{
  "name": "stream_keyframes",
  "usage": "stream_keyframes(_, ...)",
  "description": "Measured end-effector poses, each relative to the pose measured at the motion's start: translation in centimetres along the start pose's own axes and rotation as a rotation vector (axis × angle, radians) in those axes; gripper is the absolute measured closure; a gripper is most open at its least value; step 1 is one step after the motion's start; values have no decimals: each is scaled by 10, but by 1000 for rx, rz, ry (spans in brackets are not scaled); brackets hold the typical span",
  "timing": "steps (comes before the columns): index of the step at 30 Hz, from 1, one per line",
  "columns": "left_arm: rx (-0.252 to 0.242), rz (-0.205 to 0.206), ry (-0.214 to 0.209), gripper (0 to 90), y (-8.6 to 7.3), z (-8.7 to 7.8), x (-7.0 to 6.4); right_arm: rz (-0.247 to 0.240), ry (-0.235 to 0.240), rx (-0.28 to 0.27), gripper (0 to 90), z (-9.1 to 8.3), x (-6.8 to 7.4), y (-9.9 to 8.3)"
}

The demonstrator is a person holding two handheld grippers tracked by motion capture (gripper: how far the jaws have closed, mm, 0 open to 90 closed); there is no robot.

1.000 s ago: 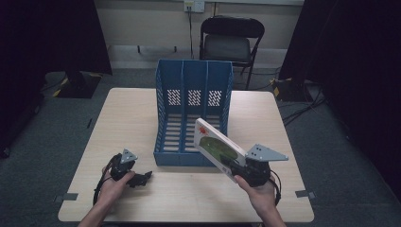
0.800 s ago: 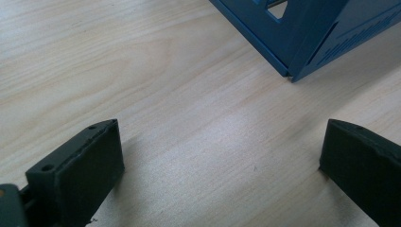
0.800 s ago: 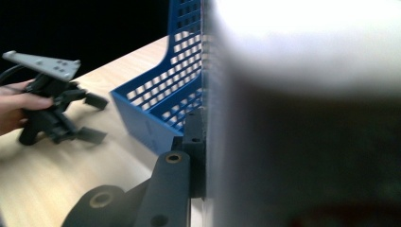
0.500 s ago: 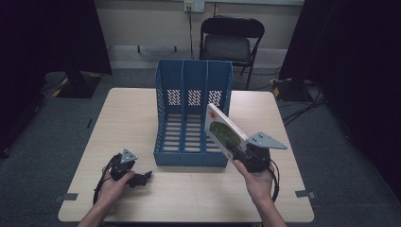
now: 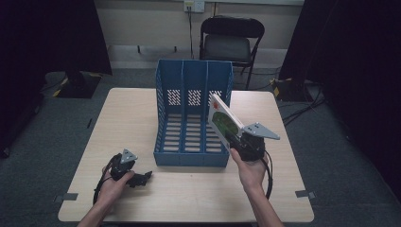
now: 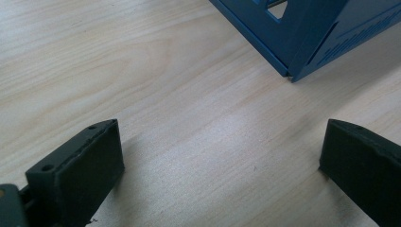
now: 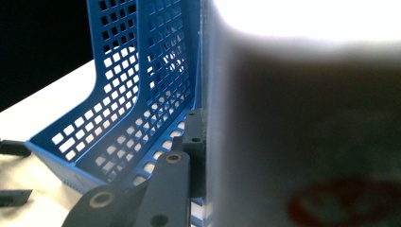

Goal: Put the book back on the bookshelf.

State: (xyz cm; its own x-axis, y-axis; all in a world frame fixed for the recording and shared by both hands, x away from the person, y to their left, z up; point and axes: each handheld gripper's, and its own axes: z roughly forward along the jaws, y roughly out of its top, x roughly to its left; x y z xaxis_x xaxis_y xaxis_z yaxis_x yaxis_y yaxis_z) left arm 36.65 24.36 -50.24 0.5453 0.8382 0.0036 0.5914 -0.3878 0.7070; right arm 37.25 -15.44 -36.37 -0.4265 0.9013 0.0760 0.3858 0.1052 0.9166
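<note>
A blue three-slot file rack [image 5: 194, 75] stands in the middle of the table. My right gripper [image 5: 239, 142] is shut on a thin booklet [image 5: 222, 118] with a green and red cover, holding it tilted above the rack's right slot near the front. In the right gripper view the booklet [image 7: 307, 118] is a close blur, one finger [image 7: 194, 142] presses on its edge, and the rack's perforated wall [image 7: 137, 85] lies to the left. My left gripper [image 5: 144, 177] rests on the table at the front left, open, with bare wood between its jaws [image 6: 222, 156].
The wooden table [image 5: 127, 118] has bare room on both sides of the rack and along its front edge. The rack's front corner [image 6: 312, 38] lies just ahead of the left gripper. A black folding chair [image 5: 227, 45] stands behind the table.
The right gripper has carried the booklet up and forward, from the table's front right to over the rack's right slot, tilting it more upright. The left gripper has stayed put.
</note>
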Motion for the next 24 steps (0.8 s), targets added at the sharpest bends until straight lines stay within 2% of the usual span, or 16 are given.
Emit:
stream_keyframes(9,0,-1,1,0,0,0,0,31,-63,-2,763,24,6,7)
stream_keyframes(13,1,0,0,0,0,0,0,25,-101,4,763,38,10,9)
stream_keyframes(20,-2,-5,-1,0,0,0,0,35,-144,24,763,60,15,1)
stream_keyframes(24,1,0,0,0,0,0,0,24,-166,34,763,71,19,-2)
